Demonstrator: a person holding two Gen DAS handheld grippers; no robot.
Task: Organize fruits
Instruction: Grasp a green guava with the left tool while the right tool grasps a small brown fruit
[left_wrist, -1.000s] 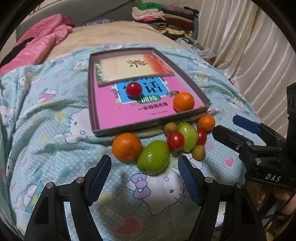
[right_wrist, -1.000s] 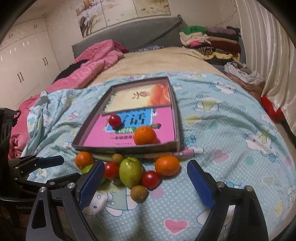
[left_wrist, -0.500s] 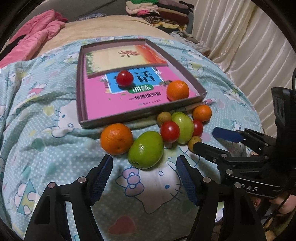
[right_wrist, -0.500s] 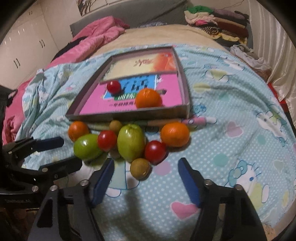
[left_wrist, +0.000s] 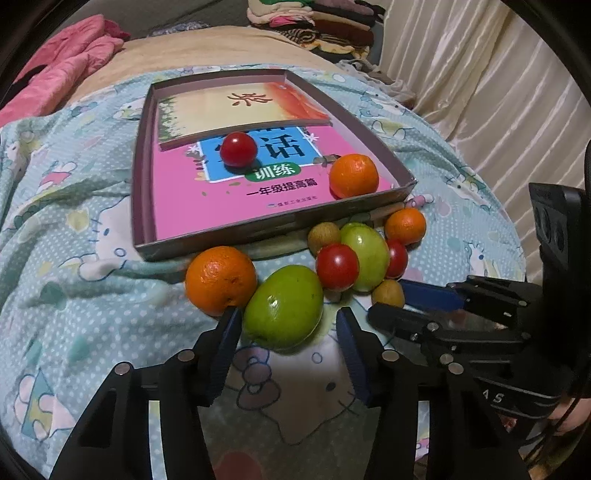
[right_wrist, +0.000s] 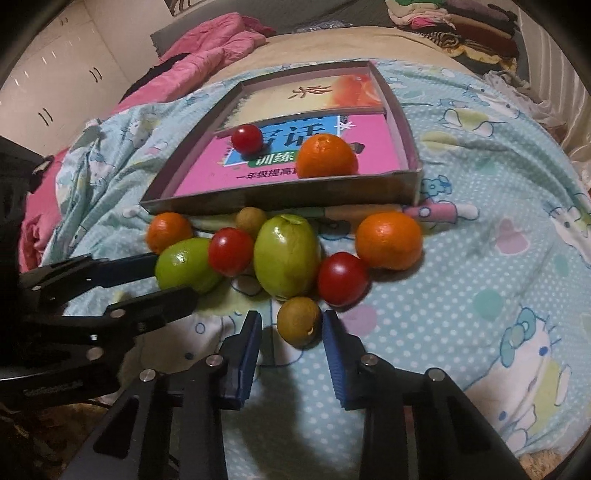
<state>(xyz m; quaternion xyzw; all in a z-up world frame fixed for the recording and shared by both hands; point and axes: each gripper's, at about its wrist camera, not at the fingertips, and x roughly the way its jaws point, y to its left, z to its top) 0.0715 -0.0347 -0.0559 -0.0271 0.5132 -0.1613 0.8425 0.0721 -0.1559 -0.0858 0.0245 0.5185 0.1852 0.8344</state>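
**Two grippers close in on fruit beside the tray**

Blue cartoon bedding (left_wrist: 74, 295) carries a shallow tray (left_wrist: 142, 177) with a tomato and an orange inside. Left gripper (left_wrist: 286, 328) has just been narrowing around a green fruit (left_wrist: 283, 307), pads not yet pressing. Right gripper (right_wrist: 291, 328) has just been narrowing around a small brown fruit (right_wrist: 298, 320), its right pad just beside it.

Fruit pile (right_wrist: 284, 254) before tray (right_wrist: 280, 197) (two inside).
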